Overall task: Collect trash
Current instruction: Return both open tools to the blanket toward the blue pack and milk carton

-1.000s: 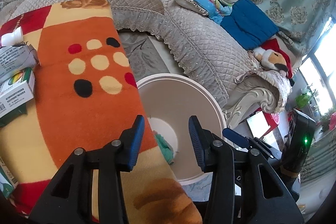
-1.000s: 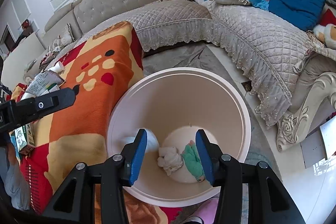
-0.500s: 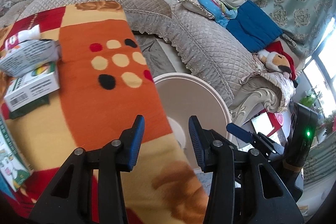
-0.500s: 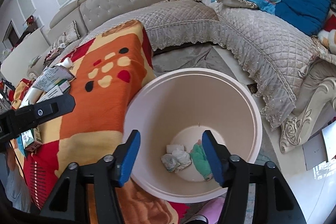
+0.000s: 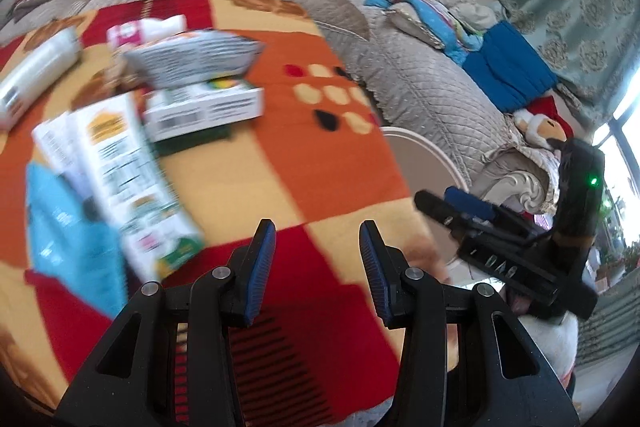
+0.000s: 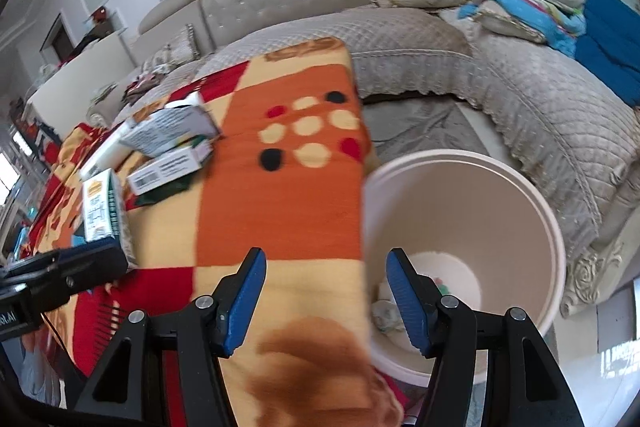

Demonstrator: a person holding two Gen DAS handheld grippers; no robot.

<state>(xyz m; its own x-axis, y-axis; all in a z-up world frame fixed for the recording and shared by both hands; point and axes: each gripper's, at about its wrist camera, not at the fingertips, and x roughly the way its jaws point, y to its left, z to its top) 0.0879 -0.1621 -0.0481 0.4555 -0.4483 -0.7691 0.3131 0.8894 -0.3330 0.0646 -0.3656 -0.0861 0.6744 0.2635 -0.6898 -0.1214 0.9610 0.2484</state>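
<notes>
blanket (image 6: 280, 211): orange, red, cream, spotted; bin (image 6: 472, 187): pale pink, perhaps; sofa (image 6: 540, 115): grey quilted

I see the pale round bin (image 6: 548, 227) standing upright beside the blanket-covered tabletop (image 6: 280, 219), crumpled white and green scraps (image 6: 386, 313) lying at its bottom. On the tabletop, loose trash lies clustered: printed cartons (image 5: 204, 107), a tall carton (image 5: 120, 179), a blue packet (image 5: 68, 227).

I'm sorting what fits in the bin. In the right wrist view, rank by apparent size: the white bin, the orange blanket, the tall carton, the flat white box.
1. orange blanket
2. white bin
3./4. tall carton and flat white box: look alike, and blur leaves the order unsure.
</notes>
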